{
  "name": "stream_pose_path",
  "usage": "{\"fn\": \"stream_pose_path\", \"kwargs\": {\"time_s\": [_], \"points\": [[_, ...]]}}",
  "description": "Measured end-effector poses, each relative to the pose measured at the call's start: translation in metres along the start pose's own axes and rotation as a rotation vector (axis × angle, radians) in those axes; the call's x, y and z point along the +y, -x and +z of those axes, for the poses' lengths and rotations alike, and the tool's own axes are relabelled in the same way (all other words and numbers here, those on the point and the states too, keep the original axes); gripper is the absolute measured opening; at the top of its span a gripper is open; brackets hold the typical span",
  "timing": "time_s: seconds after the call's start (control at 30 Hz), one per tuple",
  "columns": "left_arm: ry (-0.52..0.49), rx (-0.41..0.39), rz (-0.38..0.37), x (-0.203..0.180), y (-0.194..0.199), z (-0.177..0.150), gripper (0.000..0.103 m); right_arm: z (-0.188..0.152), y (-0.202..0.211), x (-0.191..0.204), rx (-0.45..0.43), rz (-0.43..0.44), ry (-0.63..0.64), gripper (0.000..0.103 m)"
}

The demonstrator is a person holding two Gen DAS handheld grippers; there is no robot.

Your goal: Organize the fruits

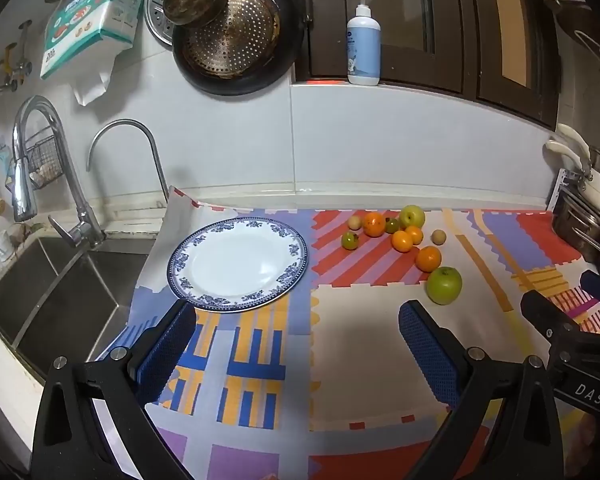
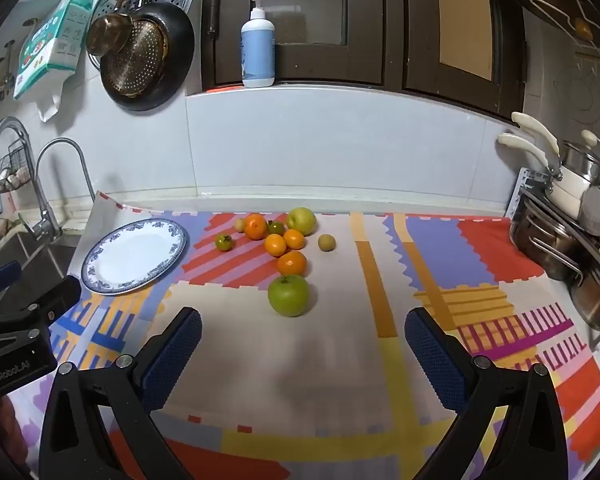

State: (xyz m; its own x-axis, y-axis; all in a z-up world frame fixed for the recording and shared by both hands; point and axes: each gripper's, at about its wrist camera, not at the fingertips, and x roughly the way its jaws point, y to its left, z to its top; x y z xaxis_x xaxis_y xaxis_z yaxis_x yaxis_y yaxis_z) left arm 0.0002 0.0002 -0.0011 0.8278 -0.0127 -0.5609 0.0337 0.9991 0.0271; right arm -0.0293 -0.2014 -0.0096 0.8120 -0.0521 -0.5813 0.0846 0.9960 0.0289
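Observation:
A white plate with a blue patterned rim (image 1: 180, 258) (image 2: 96, 256) lies bare on the colourful mat, beside the sink. To its right sits a loose cluster of fruit: a green apple (image 1: 444, 285) (image 2: 289, 295) nearest, several oranges (image 1: 428, 259) (image 2: 292, 263) behind it, a yellow-green apple (image 1: 412, 216) (image 2: 301, 221) at the back, and small green and tan fruits around them. My left gripper (image 1: 298, 322) hovers open in front of the plate, nothing between its blue pads. My right gripper (image 2: 304, 330) hangs open just short of the green apple, holding nothing.
A steel sink (image 1: 56, 292) with two taps lies left of the mat. Stacked pots and pans (image 2: 572, 240) crowd the right edge. A pump bottle (image 2: 258, 46) stands on the window ledge; pans (image 1: 236, 36) hang on the tiled wall.

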Motion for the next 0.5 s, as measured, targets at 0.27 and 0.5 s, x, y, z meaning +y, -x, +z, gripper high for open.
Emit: {"fn": "stream_pose_path", "kwargs": {"time_s": [0.27,0.5], "points": [[-0.004,-0.001,0.017,-0.002,-0.0028,0.0007,0.103,0.0,-0.0011,0.0013,0.005,0.001,0.004,0.102],[-0.001,-0.017,0.011,-0.0002,0.0008,0.0026,0.103,0.0004,-0.0008,-0.0002,0.002,0.001,0.003,0.102]]}}
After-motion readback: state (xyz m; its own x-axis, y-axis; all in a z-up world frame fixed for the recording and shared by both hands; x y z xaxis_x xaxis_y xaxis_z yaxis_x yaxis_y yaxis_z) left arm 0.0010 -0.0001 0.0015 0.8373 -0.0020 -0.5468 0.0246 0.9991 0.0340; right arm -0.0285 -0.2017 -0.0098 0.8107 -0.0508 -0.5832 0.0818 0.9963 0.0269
